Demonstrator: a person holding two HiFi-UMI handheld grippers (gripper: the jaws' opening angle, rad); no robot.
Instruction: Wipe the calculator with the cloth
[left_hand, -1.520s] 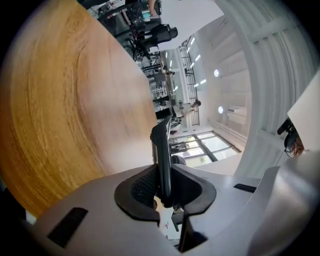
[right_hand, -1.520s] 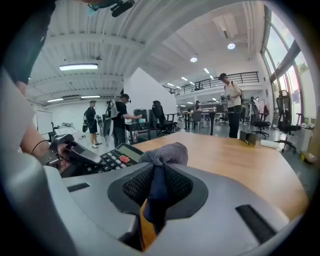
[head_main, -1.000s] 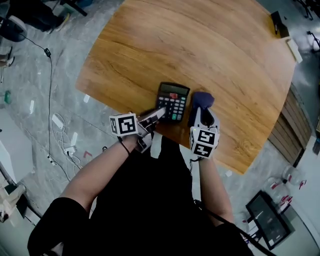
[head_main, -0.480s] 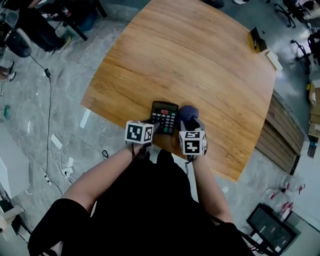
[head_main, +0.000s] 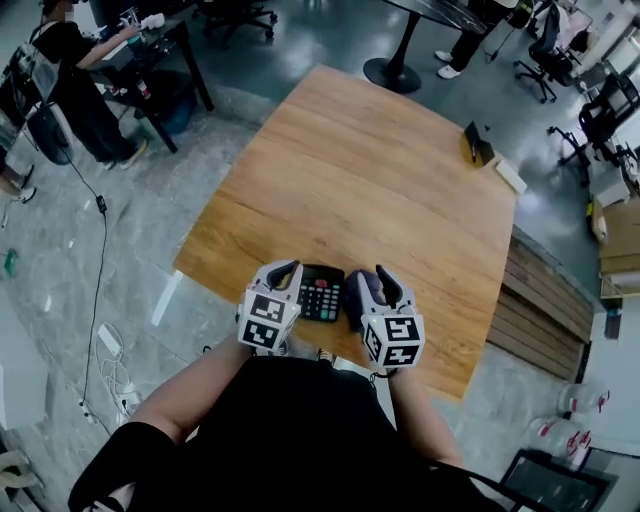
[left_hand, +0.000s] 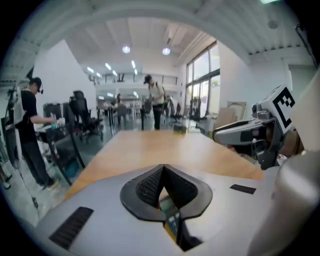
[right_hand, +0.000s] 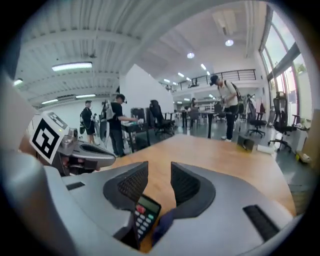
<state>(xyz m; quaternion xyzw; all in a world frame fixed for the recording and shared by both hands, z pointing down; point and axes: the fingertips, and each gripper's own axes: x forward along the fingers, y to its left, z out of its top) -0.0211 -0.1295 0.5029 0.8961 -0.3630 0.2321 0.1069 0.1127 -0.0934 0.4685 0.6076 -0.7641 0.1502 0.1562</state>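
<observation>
The calculator (head_main: 322, 292) is lying on the surface (head_main: 380, 170), close to its near edge. The cloth (head_main: 359, 294) is lying just beside the calculator, on its right. Well apart from both, a small object (head_main: 478, 145) is standing near the surface's far right edge, with a flat block (head_main: 510, 176) lying just beside it. A cable (head_main: 98, 270) is trailing across the floor (head_main: 160, 210) left of the surface.

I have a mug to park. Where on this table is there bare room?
The whole middle of the table is bare wood, from the calculator and cloth at the near edge up to the small black object and white block at the far right corner. Crowded only along that near edge.
</observation>
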